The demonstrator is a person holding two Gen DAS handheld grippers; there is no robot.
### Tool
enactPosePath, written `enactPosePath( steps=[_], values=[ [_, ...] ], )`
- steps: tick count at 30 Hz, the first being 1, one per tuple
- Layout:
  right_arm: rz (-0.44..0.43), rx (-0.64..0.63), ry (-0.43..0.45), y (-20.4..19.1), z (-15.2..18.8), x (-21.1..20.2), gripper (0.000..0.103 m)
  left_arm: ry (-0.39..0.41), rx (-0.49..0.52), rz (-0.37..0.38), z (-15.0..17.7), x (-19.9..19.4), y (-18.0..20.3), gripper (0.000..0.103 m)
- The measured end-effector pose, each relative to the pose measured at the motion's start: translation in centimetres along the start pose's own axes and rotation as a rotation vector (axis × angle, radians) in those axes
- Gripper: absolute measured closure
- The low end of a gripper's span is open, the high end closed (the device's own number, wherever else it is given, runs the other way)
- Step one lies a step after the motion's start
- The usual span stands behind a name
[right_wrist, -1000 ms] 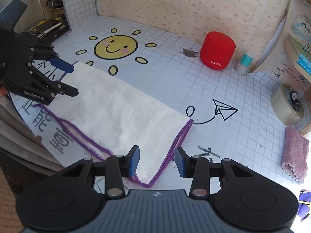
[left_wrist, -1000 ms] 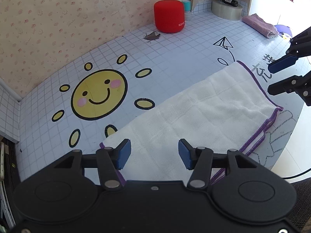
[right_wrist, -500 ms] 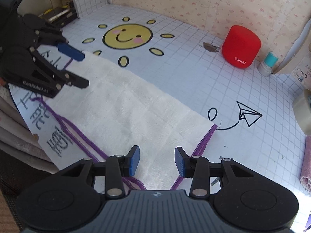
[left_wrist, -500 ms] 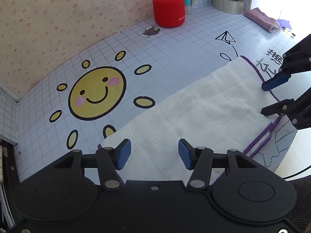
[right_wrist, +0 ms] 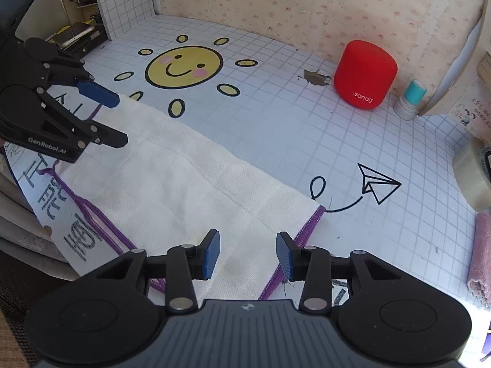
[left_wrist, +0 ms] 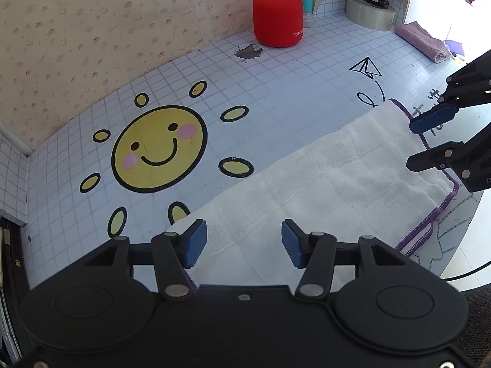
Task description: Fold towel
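Both grippers, left (left_wrist: 244, 242) and right (right_wrist: 247, 253), hang with jaws apart over opposite towel (right_wrist: 172, 184) ends, seemingly to pinch corners.

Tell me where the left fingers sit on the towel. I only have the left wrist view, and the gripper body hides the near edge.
Observer: In the right wrist view, the left gripper is open over the towel's left end. The cloth lies flat, not pinched.
Operator: Anything further left?
Observer: A shelf with stacked clutter stands past the table's edge.
Operator: Right gripper?
Observer: The right gripper is open. The purple end hem runs under one of its fingers, and its body hides the near corner.
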State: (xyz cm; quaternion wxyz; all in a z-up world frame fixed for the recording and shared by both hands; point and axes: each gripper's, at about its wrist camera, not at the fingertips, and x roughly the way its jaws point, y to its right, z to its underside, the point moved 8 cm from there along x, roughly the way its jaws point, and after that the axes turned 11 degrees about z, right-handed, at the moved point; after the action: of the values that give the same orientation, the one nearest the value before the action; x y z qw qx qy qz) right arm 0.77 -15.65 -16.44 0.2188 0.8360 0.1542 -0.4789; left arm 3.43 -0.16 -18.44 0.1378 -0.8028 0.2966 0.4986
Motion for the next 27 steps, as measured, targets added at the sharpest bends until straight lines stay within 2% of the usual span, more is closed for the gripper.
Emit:
enactPosePath(
  steps=[5,13,20,24,27],
  values=[
    [-0.022,-0.071,0.003,-2.2,-0.3,0.6,0.063,-0.014,0.004,0.010,0.4,0.4,0.3,0.047],
    [-0.066,-0.144,-0.043,-4.3,1.9,0.6,0.063,-0.014,0.029,0.037,0.6,0.4,1.7,0.047],
    [-0.069,-0.119,-0.057,-4.2,2.1,0.8,0.061,-0.036,0.068,0.074,1.6,0.4,3.6,0.045],
    [-0.059,-0.120,-0.056,-4.0,2.0,0.8,0.054,-0.062,0.103,0.105,3.0,0.4,5.1,0.045],
    [-0.062,-0.078,-0.052,-3.3,1.7,0.6,0.054,-0.060,0.118,0.101,3.3,0.1,5.4,0.045]
  ],
)
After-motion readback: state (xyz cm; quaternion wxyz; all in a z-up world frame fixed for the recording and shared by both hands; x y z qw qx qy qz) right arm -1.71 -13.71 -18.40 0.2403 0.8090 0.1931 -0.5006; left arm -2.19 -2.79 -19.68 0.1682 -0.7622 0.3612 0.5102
